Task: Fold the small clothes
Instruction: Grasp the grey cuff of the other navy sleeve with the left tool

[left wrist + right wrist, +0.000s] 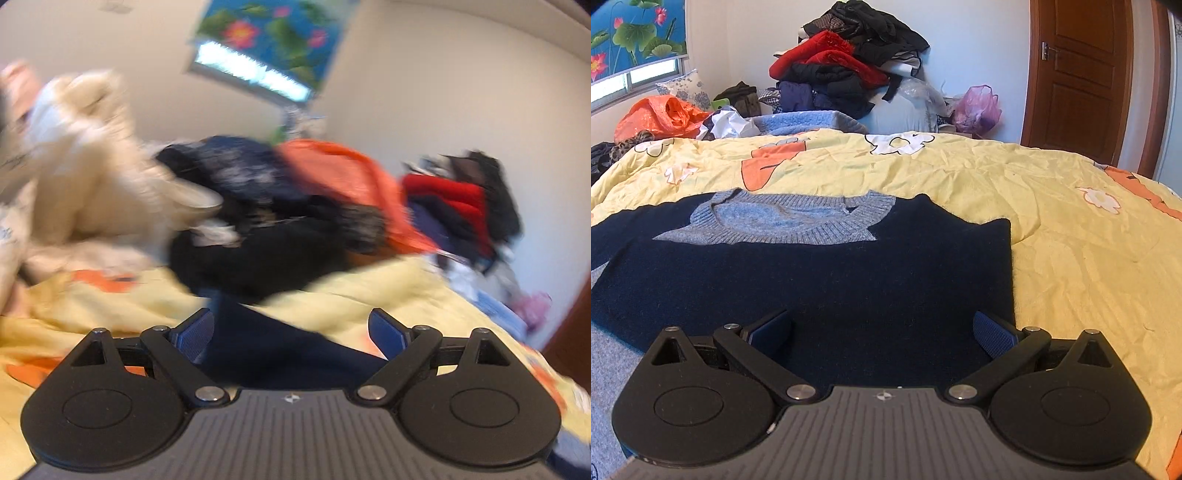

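A navy knit sweater (820, 273) with a grey-blue collar (783, 225) lies flat on the yellow flowered quilt (1052, 221), its right side folded in to a straight edge. My right gripper (882, 328) hovers low over the sweater's lower part, open, with nothing between its blue pads (993, 332). The left wrist view is motion-blurred. There my left gripper (291, 332) stands open above a strip of the navy sweater (266, 350), nothing pinched between its pads (195, 332).
A heap of dark, white and orange clothes (258, 206) lies ahead of the left gripper. Past the bed are a pile of red and black garments (849, 62), an orange bag (661, 114), a pink bag (979, 107) and a brown door (1086, 74).
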Action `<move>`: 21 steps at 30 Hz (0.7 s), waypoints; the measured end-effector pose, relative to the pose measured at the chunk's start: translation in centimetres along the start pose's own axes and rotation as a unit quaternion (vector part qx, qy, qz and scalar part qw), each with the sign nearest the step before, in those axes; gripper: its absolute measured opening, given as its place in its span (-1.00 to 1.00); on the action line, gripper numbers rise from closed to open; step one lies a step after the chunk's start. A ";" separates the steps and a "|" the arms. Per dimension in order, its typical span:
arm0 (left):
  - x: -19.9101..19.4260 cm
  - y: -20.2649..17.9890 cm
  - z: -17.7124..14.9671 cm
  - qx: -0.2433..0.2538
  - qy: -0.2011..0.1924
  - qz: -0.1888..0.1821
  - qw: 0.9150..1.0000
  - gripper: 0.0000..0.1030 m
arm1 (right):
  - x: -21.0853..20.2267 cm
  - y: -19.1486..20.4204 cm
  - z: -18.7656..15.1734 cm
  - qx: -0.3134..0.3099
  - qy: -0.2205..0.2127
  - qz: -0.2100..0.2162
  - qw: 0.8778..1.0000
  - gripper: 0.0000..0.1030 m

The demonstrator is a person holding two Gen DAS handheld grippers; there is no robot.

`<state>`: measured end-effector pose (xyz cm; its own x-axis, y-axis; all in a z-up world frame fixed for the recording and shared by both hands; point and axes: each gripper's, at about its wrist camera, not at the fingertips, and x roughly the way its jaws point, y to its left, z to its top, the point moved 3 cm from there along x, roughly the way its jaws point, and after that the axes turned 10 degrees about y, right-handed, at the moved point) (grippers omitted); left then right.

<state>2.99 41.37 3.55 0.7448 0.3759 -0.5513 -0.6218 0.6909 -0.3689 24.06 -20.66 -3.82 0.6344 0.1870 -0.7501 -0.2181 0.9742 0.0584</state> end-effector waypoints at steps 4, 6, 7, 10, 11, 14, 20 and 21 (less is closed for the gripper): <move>3.2 3.8 0.3 -0.050 0.066 -0.039 0.996 0.77 | 0.0 -0.1 0.0 0.002 -0.001 0.002 1.000 0.99; 4.2 4.5 -0.1 -0.059 0.080 -0.048 0.994 0.77 | 0.0 -0.1 0.1 0.003 -0.001 0.003 1.000 0.99; 4.8 4.5 -0.3 -0.057 0.085 -0.050 0.993 0.77 | 0.0 -0.1 0.1 0.002 -0.001 0.002 1.000 0.99; 6.3 4.7 -0.7 -0.054 0.093 -0.024 0.994 0.77 | 0.0 -0.1 0.0 0.002 -0.001 0.002 1.000 0.99; 6.9 4.7 -0.8 -0.053 0.099 -0.012 0.994 0.76 | 0.0 -0.1 0.1 0.002 -0.001 0.002 1.000 0.99; 7.4 4.6 -0.8 -0.044 0.101 -0.010 0.994 0.00 | 0.0 -0.1 0.0 0.003 -0.002 0.003 1.000 0.99; 7.0 3.2 0.1 0.010 0.096 0.040 0.995 -0.79 | 0.0 -0.2 0.1 0.002 -0.002 0.002 1.000 0.99; 6.5 2.7 0.2 0.016 0.087 0.043 0.995 -0.80 | 0.0 -0.1 0.0 0.002 -0.002 0.002 1.000 0.99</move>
<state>6.20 45.79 -0.86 0.6344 0.3232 -0.7022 -0.6709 0.6814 -0.2926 24.13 -20.78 -3.82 0.6355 0.1921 -0.7478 -0.2178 0.9738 0.0651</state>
